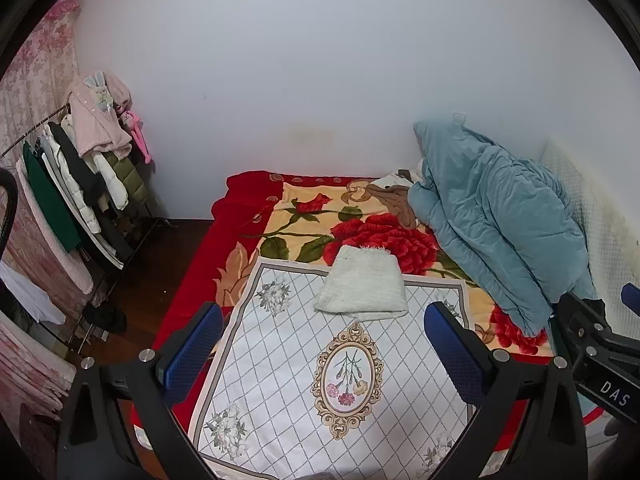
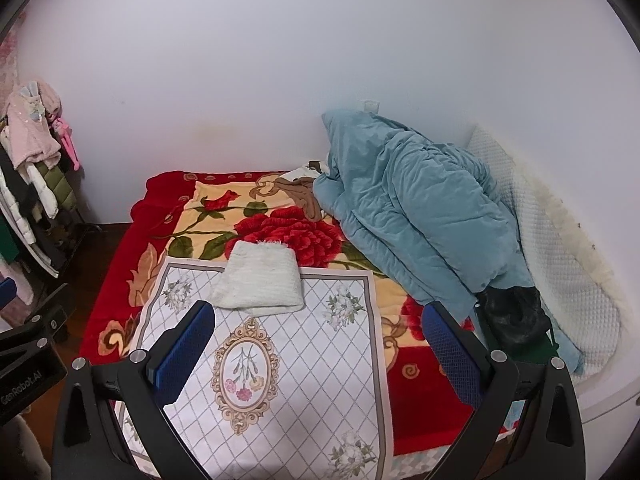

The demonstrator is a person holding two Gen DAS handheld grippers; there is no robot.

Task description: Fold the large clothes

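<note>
A: Off my left tool there's one clothes rack. Straight ahead of both tools lies one folded white garment on the patterned mat; one teal quilt is heaped to the right on the bed.

B: Tools?

A: Left spread wide, empty; my right tool the same.

B: And next?

A: I'd judge this piece done. Reach for the dark garment beyond my right tool, spread it flat, pinch corners evenly.
</note>
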